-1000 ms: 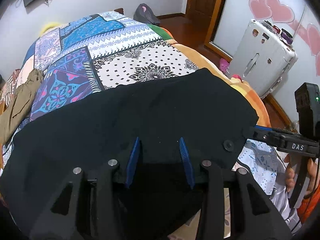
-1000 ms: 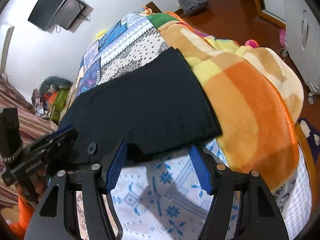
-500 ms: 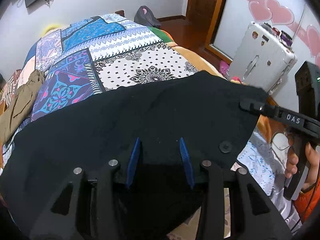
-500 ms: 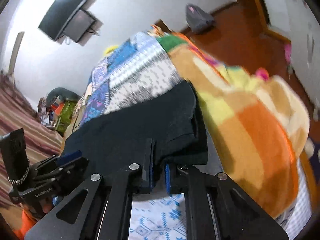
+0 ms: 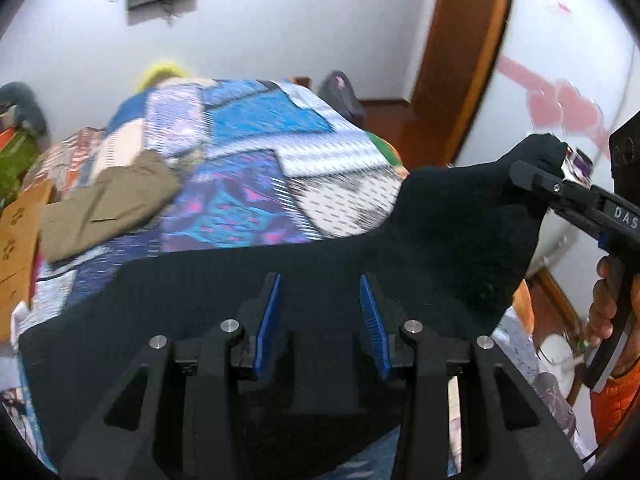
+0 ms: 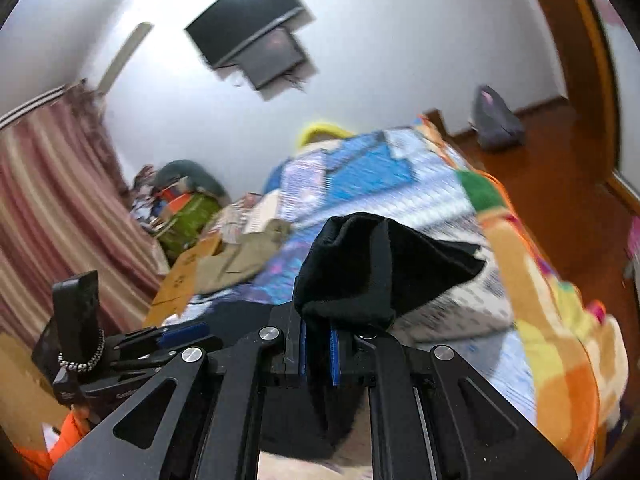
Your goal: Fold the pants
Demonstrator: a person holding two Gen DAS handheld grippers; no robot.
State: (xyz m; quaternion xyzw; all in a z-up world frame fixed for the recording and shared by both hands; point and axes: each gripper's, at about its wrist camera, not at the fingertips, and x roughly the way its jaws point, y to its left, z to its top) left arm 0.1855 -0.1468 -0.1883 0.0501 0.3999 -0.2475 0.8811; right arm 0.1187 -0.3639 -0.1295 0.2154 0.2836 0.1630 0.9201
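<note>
The black pants (image 5: 360,264) lie across the near end of the patchwork bedspread (image 5: 248,152). My right gripper (image 6: 318,344) is shut on a corner of the pants (image 6: 372,272) and holds it up off the bed; it also shows in the left wrist view (image 5: 536,172) at the right, gripping the raised corner. My left gripper (image 5: 320,320) has its jaws apart with the black cloth between and under them, its blue pads (image 5: 266,320) not pressed together. It shows at the lower left in the right wrist view (image 6: 176,332).
Olive-brown trousers (image 5: 104,204) and cardboard (image 5: 16,232) lie on the bed's left side. An orange and yellow blanket (image 6: 560,336) hangs over the right edge. A wooden door frame (image 5: 460,60), a wall screen (image 6: 256,44) and a striped curtain (image 6: 52,216) surround the bed.
My right gripper closed on the near right corner of the pants and lifted it up and away from the bed. Both views have tilted upward. My left gripper stays open over the cloth.
</note>
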